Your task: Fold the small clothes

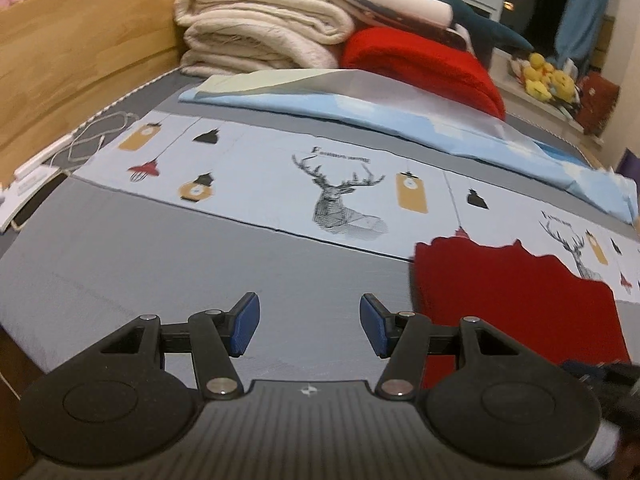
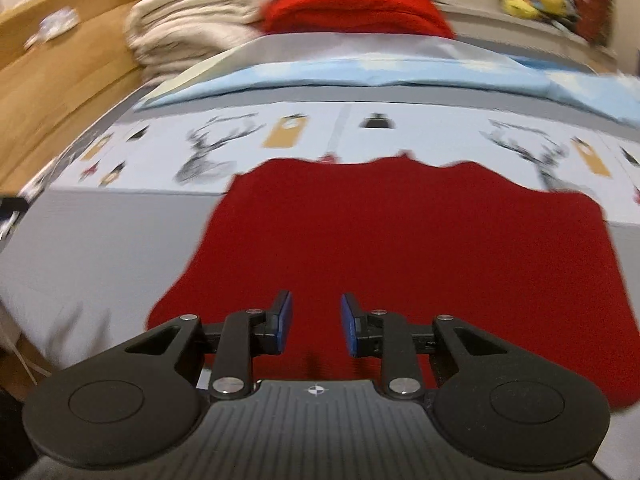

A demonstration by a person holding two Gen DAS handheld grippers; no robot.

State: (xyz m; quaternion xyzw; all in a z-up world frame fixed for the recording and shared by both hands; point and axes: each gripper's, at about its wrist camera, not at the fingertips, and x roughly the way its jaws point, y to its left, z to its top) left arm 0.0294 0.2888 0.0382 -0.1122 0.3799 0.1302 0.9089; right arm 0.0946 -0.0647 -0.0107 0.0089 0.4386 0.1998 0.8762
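Your right gripper hangs open and empty over the near edge of the red cloth, which lies flat on the bed. Your left gripper is open wide over bare sheet, cloth just to its right. No fold looks started; next, I'd pinch a near corner.

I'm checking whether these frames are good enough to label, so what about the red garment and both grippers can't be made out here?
- Red garment, right wrist view: near edge hidden behind the open right gripper; motion blur hides its type and seams.
- Red garment, left wrist view: right side cut off by the frame edge.
- Left gripper: open over the grey bedsheet; whether it touches the sheet is unclear.
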